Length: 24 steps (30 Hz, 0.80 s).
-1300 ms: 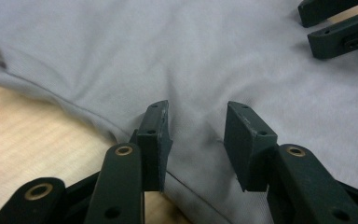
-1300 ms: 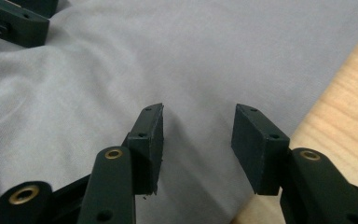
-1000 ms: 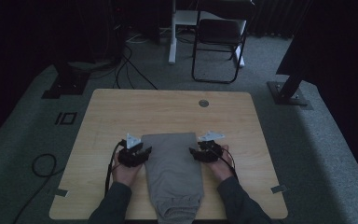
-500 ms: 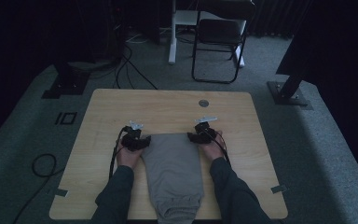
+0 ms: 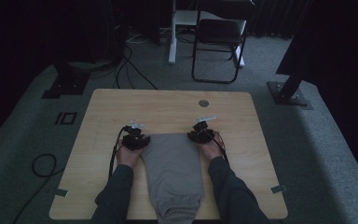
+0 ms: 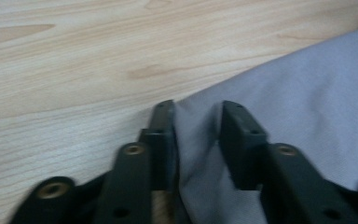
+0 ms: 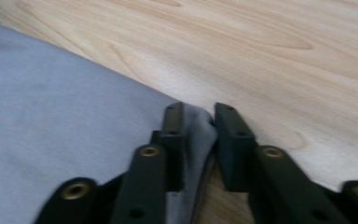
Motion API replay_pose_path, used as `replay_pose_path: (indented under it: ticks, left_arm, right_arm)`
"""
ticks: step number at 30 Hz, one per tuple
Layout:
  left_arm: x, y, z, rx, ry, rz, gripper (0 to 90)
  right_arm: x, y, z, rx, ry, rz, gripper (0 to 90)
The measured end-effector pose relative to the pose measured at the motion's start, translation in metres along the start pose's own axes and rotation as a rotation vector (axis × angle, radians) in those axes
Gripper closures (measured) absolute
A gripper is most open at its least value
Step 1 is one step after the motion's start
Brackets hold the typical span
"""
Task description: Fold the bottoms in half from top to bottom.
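Note:
A grey garment [image 5: 172, 163] lies folded lengthwise on the wooden table [image 5: 168, 109], its near end hanging over the front edge. My left gripper [image 5: 135, 139] is at its far left corner and my right gripper [image 5: 200, 134] at its far right corner. In the left gripper view the jaws [image 6: 196, 109] stand on either side of a bunched fold of the grey cloth [image 6: 307, 93]. The right gripper view has the jaws [image 7: 198, 109] pinching the corner of the cloth [image 7: 51, 102], which fills the gap between them. Both corners rest low on the tabletop.
A round grommet [image 5: 203, 103] sits in the table near its far edge. Beyond the table stand a black folding chair [image 5: 219, 32] and a white post [image 5: 172, 32]. Metal stand bases [image 5: 289, 93] [image 5: 65, 86] and a loose cable [image 5: 42, 165] lie on the carpet.
Both grippers have moved away from the person, dragging the garment's far edge up the table. Most of the travel came in the first half second; they have barely shifted since.

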State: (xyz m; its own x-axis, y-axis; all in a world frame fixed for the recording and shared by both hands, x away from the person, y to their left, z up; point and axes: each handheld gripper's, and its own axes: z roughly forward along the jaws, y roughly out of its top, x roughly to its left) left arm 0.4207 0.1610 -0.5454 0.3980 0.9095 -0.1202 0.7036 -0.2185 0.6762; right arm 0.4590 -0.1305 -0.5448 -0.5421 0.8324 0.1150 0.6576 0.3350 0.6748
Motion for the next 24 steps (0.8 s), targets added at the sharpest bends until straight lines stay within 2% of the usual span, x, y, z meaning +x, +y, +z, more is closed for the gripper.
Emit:
replay_pose_path:
  ticks: [2,4,6,9,15,19,21,24]
  left_arm:
    - [-0.001,0.0,0.0,0.005,-0.007,0.015,77.1]
    - [-0.006,0.0,0.0,0.0,0.018,0.039,83.4]
    - [-0.01,0.002,0.0,0.001,0.043,0.049,85.0]
    - [-0.009,0.006,-0.005,-0.03,0.051,0.033,85.4]
    - [-0.014,0.029,-0.036,-0.15,0.062,0.046,85.4]
    - [-0.019,0.042,-0.061,-0.231,0.062,0.065,85.4]
    - [-0.023,0.043,-0.072,-0.26,0.048,0.079,85.4]
    - [-0.03,0.038,-0.084,-0.278,0.029,0.108,85.4]
  right_arm:
    - [-0.001,0.001,0.0,0.007,0.02,0.016,82.5]
    - [-0.001,0.001,0.001,0.007,0.029,0.021,84.1]
    - [-0.001,0.003,0.001,0.012,0.021,0.018,84.7]
    - [-0.002,0.008,-0.004,-0.013,0.018,0.02,84.9]
    - [-0.002,0.028,-0.033,-0.127,0.029,0.008,84.9]
    - [-0.002,0.04,-0.057,-0.213,0.055,-0.007,84.9]
    - [-0.002,0.042,-0.067,-0.235,0.061,-0.023,84.9]
    - [0.002,0.038,-0.077,-0.236,0.062,-0.062,84.8]
